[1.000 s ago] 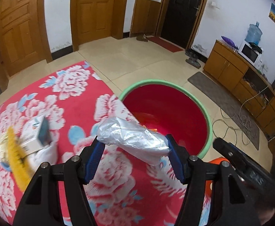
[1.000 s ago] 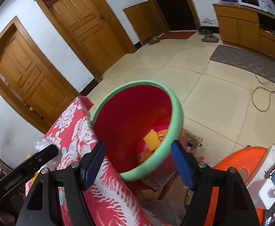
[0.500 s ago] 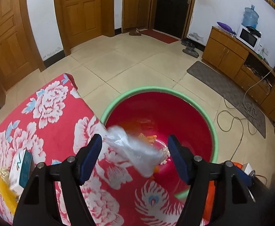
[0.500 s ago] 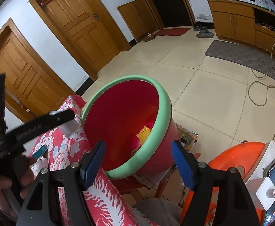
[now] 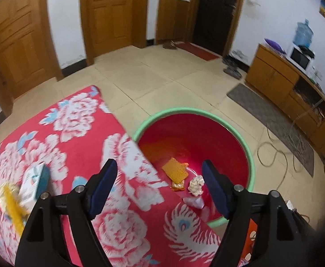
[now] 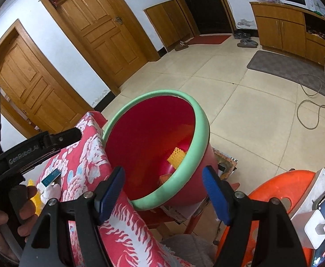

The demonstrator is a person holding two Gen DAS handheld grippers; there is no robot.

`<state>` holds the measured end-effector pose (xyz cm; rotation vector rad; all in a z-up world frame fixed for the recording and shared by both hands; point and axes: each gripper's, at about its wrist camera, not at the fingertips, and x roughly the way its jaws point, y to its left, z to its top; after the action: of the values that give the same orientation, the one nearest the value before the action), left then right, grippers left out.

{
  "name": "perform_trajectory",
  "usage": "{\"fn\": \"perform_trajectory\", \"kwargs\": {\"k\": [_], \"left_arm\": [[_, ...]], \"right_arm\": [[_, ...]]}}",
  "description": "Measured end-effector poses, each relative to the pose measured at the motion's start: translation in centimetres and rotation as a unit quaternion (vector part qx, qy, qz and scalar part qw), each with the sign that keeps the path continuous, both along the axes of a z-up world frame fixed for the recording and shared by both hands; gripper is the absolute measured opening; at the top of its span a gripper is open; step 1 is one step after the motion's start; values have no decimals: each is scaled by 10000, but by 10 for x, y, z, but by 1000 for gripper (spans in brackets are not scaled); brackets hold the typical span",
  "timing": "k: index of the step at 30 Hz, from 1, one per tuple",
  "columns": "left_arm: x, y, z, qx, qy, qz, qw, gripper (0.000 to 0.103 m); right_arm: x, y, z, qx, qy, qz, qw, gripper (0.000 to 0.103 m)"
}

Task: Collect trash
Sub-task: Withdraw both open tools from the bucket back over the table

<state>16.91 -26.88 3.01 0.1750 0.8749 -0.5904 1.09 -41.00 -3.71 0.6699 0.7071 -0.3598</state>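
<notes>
A red basin with a green rim (image 5: pixel 251 166) stands beside the table's edge. In it lie an orange mesh piece (image 5: pixel 174 170), a crumpled white scrap (image 5: pixel 195 184) and a clear plastic wrapper (image 5: pixel 194 202). My left gripper (image 5: pixel 159 171) hovers over the table edge and the basin; its jaws are opening and nothing is between them. On the red floral cloth (image 5: pixel 73 151) lie a white and teal box (image 5: pixel 34 183) and a yellow item (image 5: pixel 11 202). My right gripper (image 6: pixel 162 178) is open and empty above the basin's near rim (image 6: pixel 202 129).
An orange stool (image 6: pixel 273 184) at the right carries a phone (image 6: pixel 324 222) and a white charger (image 6: pixel 315 227). A hand (image 6: pixel 22 209) holds the left tool at the left edge of the right wrist view. Cables (image 5: pixel 273 153) lie on the tiled floor beyond the basin.
The clear plastic wrapper left the left jaws and dropped into the basin. The left jaws spread wider and the left gripper rose a little. The right gripper stayed still.
</notes>
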Motion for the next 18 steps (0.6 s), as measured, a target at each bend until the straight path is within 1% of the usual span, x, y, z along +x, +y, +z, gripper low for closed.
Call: {"fn": "perform_trajectory", "kwargs": {"k": [4,10,18], "left_arm": [[-7,22,10,-72,-30,222,9997,78],[-18,61,21,-278,-81,474,9985,78],[-33,114,27,-467,-133,933,9945,78]], "right_arm": [[-4,5,6,-5,-36,82,10000,75],[-9,23,22,-167,-172,311,9992,75],[-12,47,38,-332,-294,607,9972,75]]}}
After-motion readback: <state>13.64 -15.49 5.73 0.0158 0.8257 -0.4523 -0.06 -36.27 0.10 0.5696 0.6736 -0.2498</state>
